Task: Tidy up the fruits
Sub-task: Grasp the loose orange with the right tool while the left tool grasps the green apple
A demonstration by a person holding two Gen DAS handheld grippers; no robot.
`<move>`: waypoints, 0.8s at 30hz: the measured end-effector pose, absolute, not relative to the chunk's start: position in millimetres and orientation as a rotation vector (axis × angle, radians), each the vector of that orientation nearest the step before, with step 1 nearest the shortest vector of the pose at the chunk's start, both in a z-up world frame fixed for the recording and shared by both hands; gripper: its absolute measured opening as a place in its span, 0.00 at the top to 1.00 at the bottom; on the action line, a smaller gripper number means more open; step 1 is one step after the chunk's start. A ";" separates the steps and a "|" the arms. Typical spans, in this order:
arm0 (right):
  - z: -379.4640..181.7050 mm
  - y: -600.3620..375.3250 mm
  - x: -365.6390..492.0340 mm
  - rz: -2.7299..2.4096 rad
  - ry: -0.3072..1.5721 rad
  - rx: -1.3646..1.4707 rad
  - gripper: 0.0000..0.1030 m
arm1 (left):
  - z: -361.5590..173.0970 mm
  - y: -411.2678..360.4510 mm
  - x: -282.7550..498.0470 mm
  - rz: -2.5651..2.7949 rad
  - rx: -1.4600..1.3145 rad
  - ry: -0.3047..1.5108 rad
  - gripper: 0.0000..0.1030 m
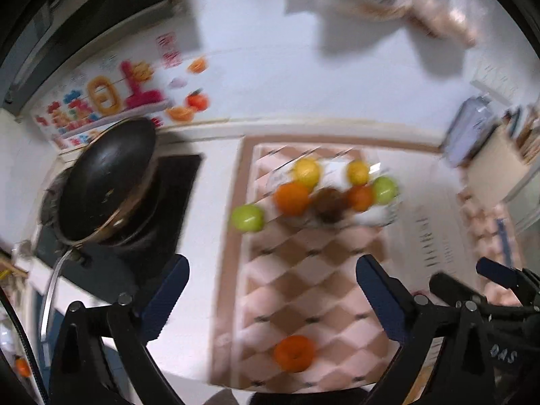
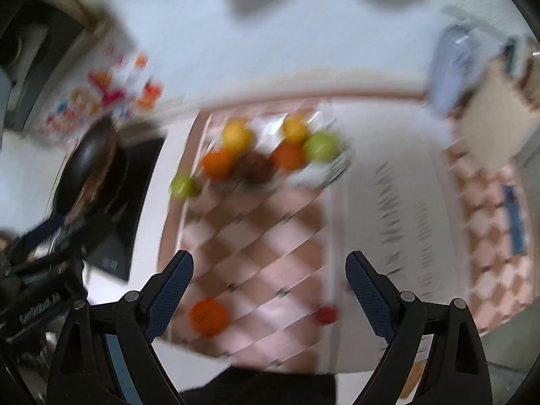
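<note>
While both grippers, left (image 1: 271,278) and right (image 2: 270,278), gape wide and empty, fruit crowds the plate (image 1: 374,217) at frame centre; a loose orange (image 1: 294,353) below and an apple (image 1: 247,217) at its left could roll if nudged.

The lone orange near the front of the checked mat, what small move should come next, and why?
Probably lower the left claw over that orange and close on it. Both claws hang open and empty, the orange lies alone on the mat, apart from the fruit piled on the plate, and it sits nearest the left claw.
</note>
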State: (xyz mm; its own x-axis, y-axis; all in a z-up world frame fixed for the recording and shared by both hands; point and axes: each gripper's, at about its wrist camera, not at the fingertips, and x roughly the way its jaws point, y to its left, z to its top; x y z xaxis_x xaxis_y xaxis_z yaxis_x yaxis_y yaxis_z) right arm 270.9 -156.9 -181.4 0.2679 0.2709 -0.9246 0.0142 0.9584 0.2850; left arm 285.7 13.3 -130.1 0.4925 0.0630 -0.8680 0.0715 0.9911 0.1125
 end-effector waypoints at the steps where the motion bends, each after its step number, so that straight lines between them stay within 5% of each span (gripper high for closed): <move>1: -197.6 -143.7 272.9 0.218 1.339 0.257 0.09 | -143.0 23.8 282.3 0.042 0.171 1.076 0.01; 11: -335.8 -29.7 265.9 0.482 1.747 0.081 0.09 | -231.2 118.6 259.2 0.285 0.131 1.331 0.01; 13: -348.4 -20.4 262.8 0.493 1.769 0.040 0.11 | -236.5 129.3 257.8 0.310 0.098 1.356 0.01; 15: -353.0 -15.3 260.3 0.501 1.765 0.000 0.35 | -239.8 134.1 259.4 0.323 0.075 1.369 0.01; 24: -340.3 -86.9 298.7 0.363 1.677 0.094 0.36 | -245.7 118.9 331.8 0.224 -0.044 1.380 0.01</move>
State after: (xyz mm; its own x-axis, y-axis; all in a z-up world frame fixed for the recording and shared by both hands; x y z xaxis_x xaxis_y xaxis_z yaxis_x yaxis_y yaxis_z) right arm 298.7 -86.9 -340.3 -0.1435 0.2697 -0.9522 -0.1478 0.9455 0.2901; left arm 331.8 118.9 -245.7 0.1717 0.1316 -0.9763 -0.1834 0.9780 0.0995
